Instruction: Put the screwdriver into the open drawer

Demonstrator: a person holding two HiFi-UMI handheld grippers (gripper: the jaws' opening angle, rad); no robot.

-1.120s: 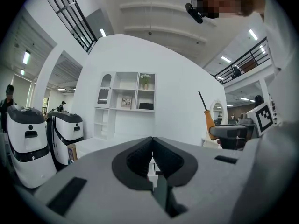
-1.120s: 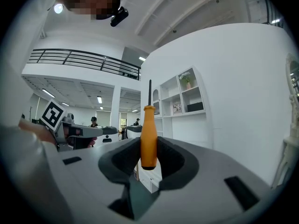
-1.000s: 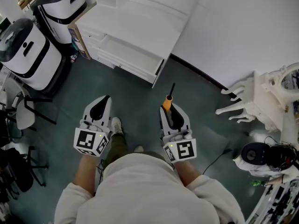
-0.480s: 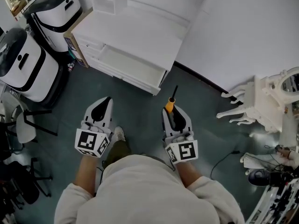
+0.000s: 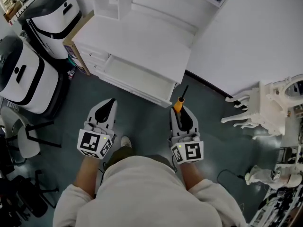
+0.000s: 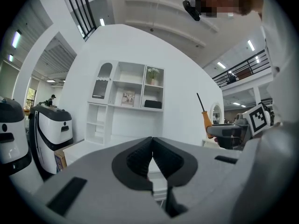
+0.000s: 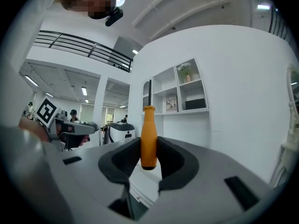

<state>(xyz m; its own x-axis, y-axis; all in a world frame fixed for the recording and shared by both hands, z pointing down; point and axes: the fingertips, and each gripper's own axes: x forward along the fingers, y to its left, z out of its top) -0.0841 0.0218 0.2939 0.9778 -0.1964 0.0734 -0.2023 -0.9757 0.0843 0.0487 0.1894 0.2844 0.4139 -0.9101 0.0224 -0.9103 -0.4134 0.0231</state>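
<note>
An orange-handled screwdriver [image 5: 180,101] with a black shaft sticks forward out of my right gripper [image 5: 182,112], which is shut on its handle [image 7: 148,136]. The shaft tip hovers just short of the right end of the open white drawer [image 5: 137,81], which is pulled out of a low white cabinet [image 5: 137,41]. My left gripper [image 5: 106,108] is shut with nothing in it, held level beside the right one above the floor. In the left gripper view the screwdriver [image 6: 204,115] shows at the right, upright in the other gripper.
Two white-and-black bins [image 5: 23,79] stand at the left by a cardboard box [image 5: 71,46]. A white shelf unit [image 6: 126,104] rises behind the cabinet. Ornate white furniture [image 5: 270,103] and cables lie at the right. A black chair [image 5: 19,136] is at the far left.
The person has stepped forward: the cabinet and open drawer have come closer to both grippers, and the screwdriver tip now nears the drawer's right end. Both grips are unchanged.
</note>
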